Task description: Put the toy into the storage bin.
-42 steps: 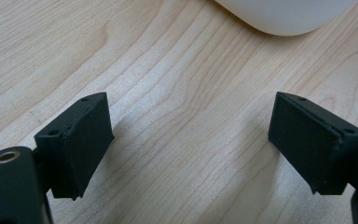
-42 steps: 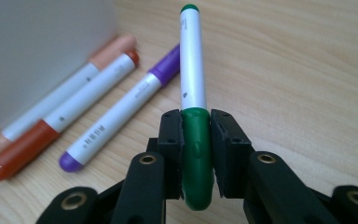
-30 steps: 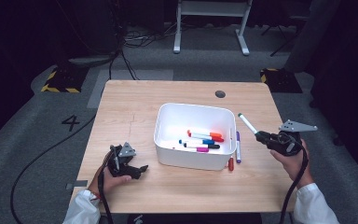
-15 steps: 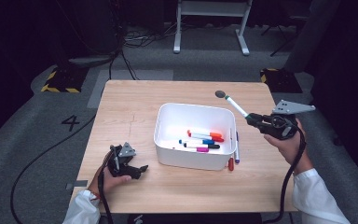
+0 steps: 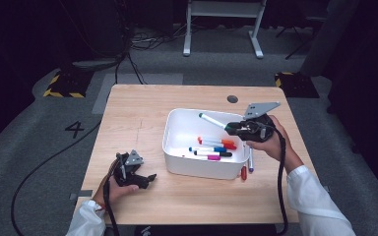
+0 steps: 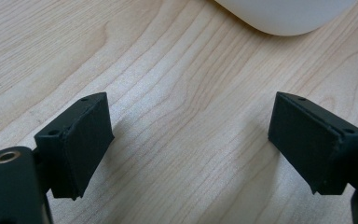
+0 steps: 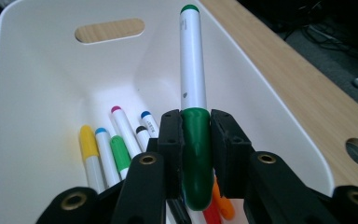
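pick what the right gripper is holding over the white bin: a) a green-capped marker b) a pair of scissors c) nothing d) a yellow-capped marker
a: in the right gripper view the right gripper has its jaws shut on the green cap of a white marker, held above the white bin.

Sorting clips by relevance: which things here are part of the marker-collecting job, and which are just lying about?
In the job:
- green marker, clamped in the right tool
- white bin
- markers in the bin
- two markers on the table beside the bin

Lying about:
- left tool, open, resting on the table
- white stand on the floor
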